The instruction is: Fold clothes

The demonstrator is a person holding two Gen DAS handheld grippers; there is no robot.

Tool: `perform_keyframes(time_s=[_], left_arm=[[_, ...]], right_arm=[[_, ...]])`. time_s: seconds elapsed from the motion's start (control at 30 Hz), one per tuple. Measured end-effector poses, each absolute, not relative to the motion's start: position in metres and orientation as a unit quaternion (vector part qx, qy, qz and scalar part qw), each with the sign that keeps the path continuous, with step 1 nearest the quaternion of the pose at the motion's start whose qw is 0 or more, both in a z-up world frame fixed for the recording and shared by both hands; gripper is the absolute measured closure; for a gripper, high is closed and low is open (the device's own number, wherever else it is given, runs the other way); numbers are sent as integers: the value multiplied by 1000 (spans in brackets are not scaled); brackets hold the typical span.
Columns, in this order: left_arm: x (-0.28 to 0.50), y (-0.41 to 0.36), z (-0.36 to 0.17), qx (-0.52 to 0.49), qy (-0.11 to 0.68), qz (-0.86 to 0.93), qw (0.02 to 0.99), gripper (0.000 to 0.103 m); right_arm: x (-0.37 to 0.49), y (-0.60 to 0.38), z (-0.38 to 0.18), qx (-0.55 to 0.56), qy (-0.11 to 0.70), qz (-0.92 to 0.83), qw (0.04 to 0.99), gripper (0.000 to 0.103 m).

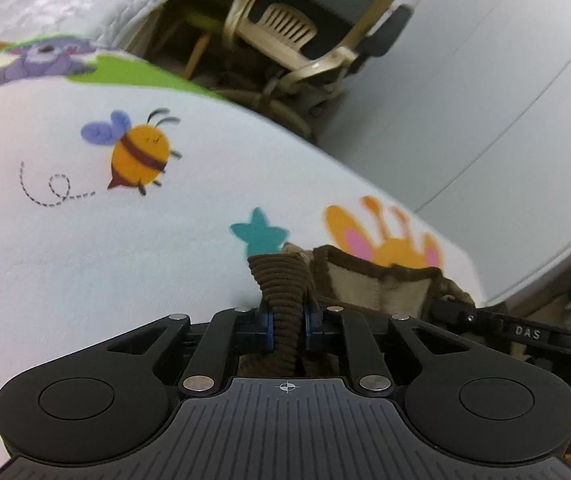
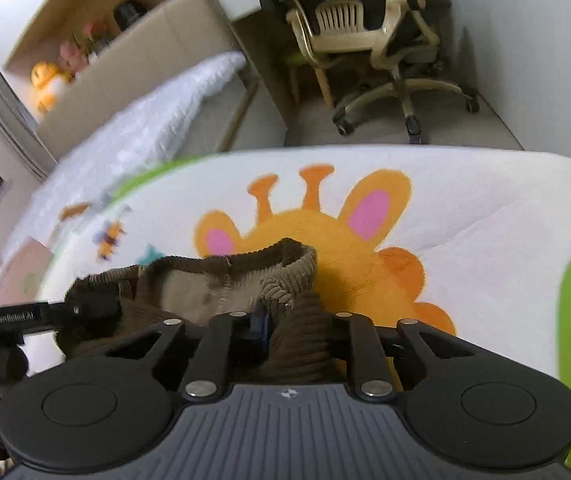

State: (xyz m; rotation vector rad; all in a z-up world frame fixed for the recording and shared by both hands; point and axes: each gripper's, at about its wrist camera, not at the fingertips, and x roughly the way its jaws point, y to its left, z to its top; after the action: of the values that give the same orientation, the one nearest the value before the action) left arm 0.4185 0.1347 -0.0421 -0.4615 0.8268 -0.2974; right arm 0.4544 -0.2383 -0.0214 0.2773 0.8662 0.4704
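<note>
Both grippers, left (image 1: 288,326) and right (image 2: 285,326), angled down, clamp the corduroy garment (image 2: 189,288).

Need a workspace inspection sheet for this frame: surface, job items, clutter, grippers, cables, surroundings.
Surface: white cartoon-print play mat with bee and orange giraffe.
Job's things: brown corduroy garment, waistband open, pale lining showing.
Clutter: nothing seen on the mat.
Grippers: left gripper shut on the garment's edge; right gripper shut on its other side.
Cables: nothing seen.
Surroundings: beige office chair, white quilted bedding, cardboard panel.
</note>
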Motion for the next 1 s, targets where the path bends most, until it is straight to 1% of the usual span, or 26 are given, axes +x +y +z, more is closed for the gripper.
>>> perform_keyframes(time_s=[0.13,0.23,0.33,0.4,0.47,0.5,0.6,0.63,0.67,0.73,0.8,0.87,0.9,0.93,0.97,1.0], left_arm=[[362,137,2,-206,358,-195,890,90],[308,133,24,-175,336,-228,897,90],[257,128,24,-146,335,-241,899,90],[227,125,14,-131,344,-242,898,88],[203,125,5,-122,356,-242,894,82],[193,126,1,-119,363,-241,892,82],[163,128,-11,-111,382,-238,886,74],[155,130,-13,-114,384,-238,885,65],[148,132,-15,-117,386,-238,883,51],[134,134,-13,-119,384,-240,883,37],[119,135,-11,-115,382,-240,885,34],[104,127,-8,-88,377,-234,892,29],[95,121,-7,-68,375,-233,895,27],[87,111,-8,-37,375,-235,896,23],[78,102,-8,-6,375,-237,896,20],[69,91,-10,28,375,-238,896,19]], right_arm=[[392,-264,22,131,368,260,883,88],[332,-281,38,111,348,278,888,88],[282,-291,34,87,347,278,892,88],[251,-292,25,56,348,273,895,88],[223,-289,12,12,350,269,897,86],[210,-287,6,-10,352,268,897,86],[177,-284,-7,-55,352,263,896,78],[167,-284,-12,-69,352,261,896,71],[159,-287,-13,-75,352,256,897,62],[149,-297,-12,-65,352,246,901,54],[137,-308,-10,-56,351,233,905,52],[125,-313,-10,-58,348,226,908,48],[118,-313,-10,-64,346,225,909,47],[111,-313,-10,-71,344,226,909,46],[102,-311,-12,-82,343,236,906,42],[93,-308,-13,-94,342,248,902,40]])
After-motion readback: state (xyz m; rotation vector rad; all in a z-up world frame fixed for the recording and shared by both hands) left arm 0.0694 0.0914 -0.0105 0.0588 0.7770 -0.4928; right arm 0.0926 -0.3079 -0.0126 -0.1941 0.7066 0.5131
